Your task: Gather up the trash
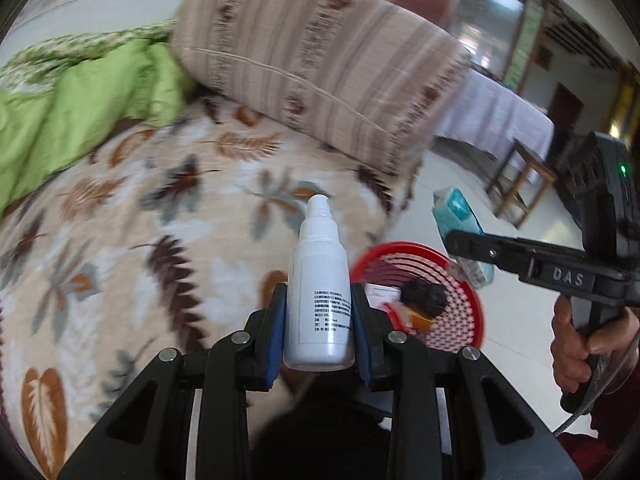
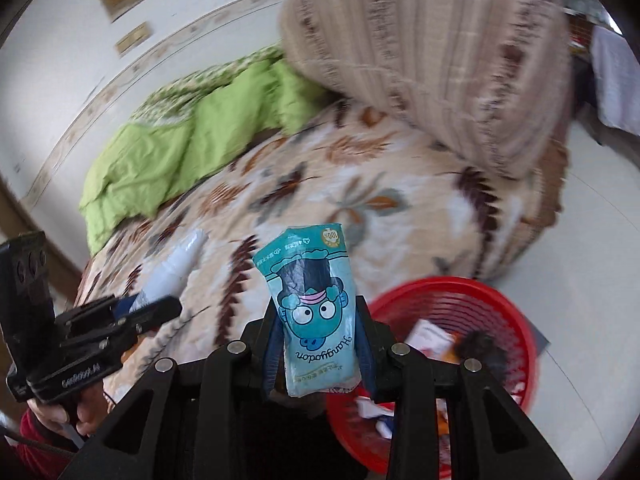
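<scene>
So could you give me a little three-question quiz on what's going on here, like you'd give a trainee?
1. True or false: the left tongs are shut on a white spray bottle.
2. What do the right tongs hold?
A. a teal cartoon-printed packet
B. a glass jar
C. a spoon
3. Fill in: the red ____ on the floor beside the bed already has trash in it.

Key
1. True
2. A
3. basket
</scene>
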`<state>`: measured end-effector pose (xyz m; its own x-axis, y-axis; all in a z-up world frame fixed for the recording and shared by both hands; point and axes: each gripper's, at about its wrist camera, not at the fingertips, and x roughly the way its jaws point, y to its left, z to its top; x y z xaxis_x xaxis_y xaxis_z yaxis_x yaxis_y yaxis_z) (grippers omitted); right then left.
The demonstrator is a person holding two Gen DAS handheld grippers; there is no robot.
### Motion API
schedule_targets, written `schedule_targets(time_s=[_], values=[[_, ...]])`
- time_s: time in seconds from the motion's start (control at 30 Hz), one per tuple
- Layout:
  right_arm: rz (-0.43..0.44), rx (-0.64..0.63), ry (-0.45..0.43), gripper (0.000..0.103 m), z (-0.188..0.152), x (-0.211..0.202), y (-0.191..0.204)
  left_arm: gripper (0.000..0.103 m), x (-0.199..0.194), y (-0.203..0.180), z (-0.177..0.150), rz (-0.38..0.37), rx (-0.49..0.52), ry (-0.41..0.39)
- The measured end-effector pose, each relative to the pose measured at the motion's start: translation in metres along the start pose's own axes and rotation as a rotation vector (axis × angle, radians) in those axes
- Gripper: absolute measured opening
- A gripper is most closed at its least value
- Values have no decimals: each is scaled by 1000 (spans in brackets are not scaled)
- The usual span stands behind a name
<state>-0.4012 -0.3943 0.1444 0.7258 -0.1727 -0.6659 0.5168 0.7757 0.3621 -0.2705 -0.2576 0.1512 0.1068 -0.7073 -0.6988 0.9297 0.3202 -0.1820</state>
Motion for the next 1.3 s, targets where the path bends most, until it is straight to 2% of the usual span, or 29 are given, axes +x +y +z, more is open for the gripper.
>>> schedule_targets(time_s=[0.13, 0.3, 0.37, 0.4, 0.43, 0.57, 0.67, 0.73, 0.8, 0.87, 0.97, 1.03, 1.17, 1.23, 1.3], values=[[-70, 86, -21, 36, -6, -21, -42, 29, 26, -38, 5, -66, 57, 47], [-140, 150, -19, 44, -13, -22, -73, 29, 63, -63, 6, -131, 70, 124], [-148, 167, -9, 48, -17, -18, -80, 31, 73, -70, 6, -122, 76, 137], [-157, 172, -8, 49, -18, -18, -83, 40, 76, -73, 5, -113, 78, 140], [-168, 176, -9, 50, -20, -17, -85, 45, 77, -74, 5, -110, 74, 142], [-193, 181, -21, 56, -23, -23, -87, 46, 62, -73, 6, -98, 73, 110], [-233, 165, -31, 61, -24, -29, -81, 59, 43, -69, 8, -35, 68, 52], [-320, 151, -44, 68, -25, -33, -71, 71, 24, -64, 5, 34, 63, -12], [-408, 146, -61, 79, -28, -36, -59, 76, 4, -59, -1, 113, 57, -74], [-454, 158, -87, 81, -33, -39, -48, 81, -10, -53, -6, 165, 40, -106], [-589, 169, -103, 91, -42, -41, -26, 88, -34, -42, -16, 249, 14, -153], [-634, 168, -111, 94, -49, -45, -11, 96, -47, -37, -24, 318, 21, -178], [-694, 162, -164, 94, -58, -56, 10, 97, -68, -30, -39, 410, 28, -201], [-683, 167, -195, 94, -62, -63, 18, 98, -75, -27, -46, 435, 23, -202], [-689, 166, -189, 94, -64, -64, 23, 98, -80, -22, -51, 453, 7, -201]])
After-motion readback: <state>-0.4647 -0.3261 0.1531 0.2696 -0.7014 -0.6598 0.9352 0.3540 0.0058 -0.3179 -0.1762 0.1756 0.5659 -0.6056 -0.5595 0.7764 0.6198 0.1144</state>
